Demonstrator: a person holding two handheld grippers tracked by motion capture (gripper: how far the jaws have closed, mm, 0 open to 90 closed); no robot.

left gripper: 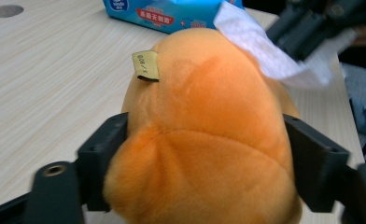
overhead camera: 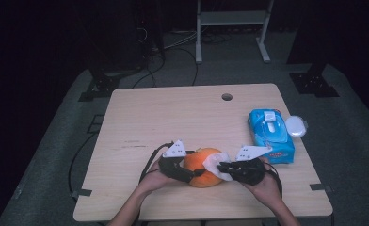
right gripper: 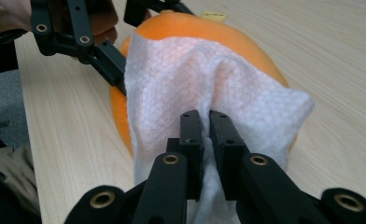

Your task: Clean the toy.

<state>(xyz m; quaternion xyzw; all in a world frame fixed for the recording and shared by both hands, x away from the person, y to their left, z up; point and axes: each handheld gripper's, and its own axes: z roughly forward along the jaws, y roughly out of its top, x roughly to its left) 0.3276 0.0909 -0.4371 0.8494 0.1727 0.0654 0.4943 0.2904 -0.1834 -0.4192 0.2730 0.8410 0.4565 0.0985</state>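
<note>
An orange plush toy [overhead camera: 199, 165] lies near the front edge of the wooden table [overhead camera: 149, 113]. My left gripper [overhead camera: 191, 173] is shut on its left end; in the left gripper view both black jaws press into the plush toy [left gripper: 204, 135], which carries a small yellow tag [left gripper: 146, 65]. My right gripper [overhead camera: 223, 165] comes in from the right, shut on a white wipe [overhead camera: 215, 162]. In the right gripper view the jaws pinch a fold of the wipe [right gripper: 181, 79], which is draped over the top of the plush toy [right gripper: 195, 25].
A blue pack of wet wipes [overhead camera: 270, 134] lies at the table's right side, with a small white round object [overhead camera: 296, 125] beside it at the edge. A cable hole [overhead camera: 227, 97] sits near the far edge. Cables trail off the front left.
</note>
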